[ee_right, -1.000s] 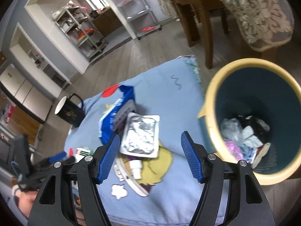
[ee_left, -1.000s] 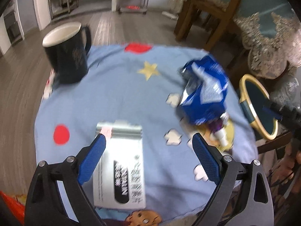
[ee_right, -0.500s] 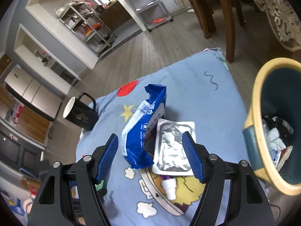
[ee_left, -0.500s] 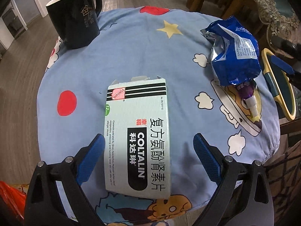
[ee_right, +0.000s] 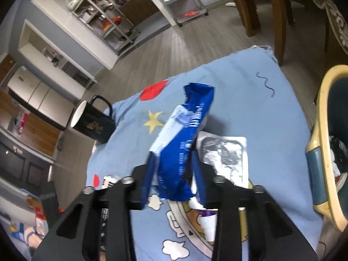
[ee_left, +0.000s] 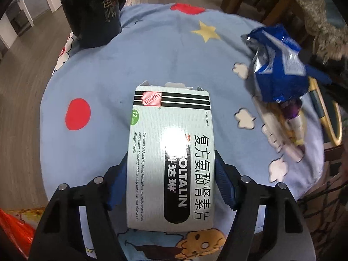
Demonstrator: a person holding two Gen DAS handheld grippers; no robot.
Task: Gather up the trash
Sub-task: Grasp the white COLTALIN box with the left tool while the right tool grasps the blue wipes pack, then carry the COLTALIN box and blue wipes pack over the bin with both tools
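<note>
We see the left hand-held gripper (ee_left: 170,178) pointing steeply down at the counter (ee_left: 152,61), which carries a light blue cloth printed with stars, clouds and red dots. Its jaws have just been closing and now sit against the two long sides of a pale green medicine box (ee_left: 170,152) that lies flat with its opened flap end at the far side; the blue pads touch the cardboard, so we take the box as gripped. A black mug (ee_left: 92,14) stands upright at the far left of the counter, well apart from the box. To the right, the right hand-held gripper (ee_right: 175,174) has also just been narrowing its jaws, and they now pinch the near end of a crumpled blue snack bag (ee_right: 180,143), whose torn mouth points up and away. Just right of the bag a silver foil pouch (ee_right: 226,154) lies flat on the cloth, its white spout (ee_right: 209,224) pointing toward us, partly under the right jaw. At the far right edge, beside the counter, stands a yellow-rimmed trash bin (ee_right: 322,130) with a dark teal wall and scraps of rubbish inside.
</note>
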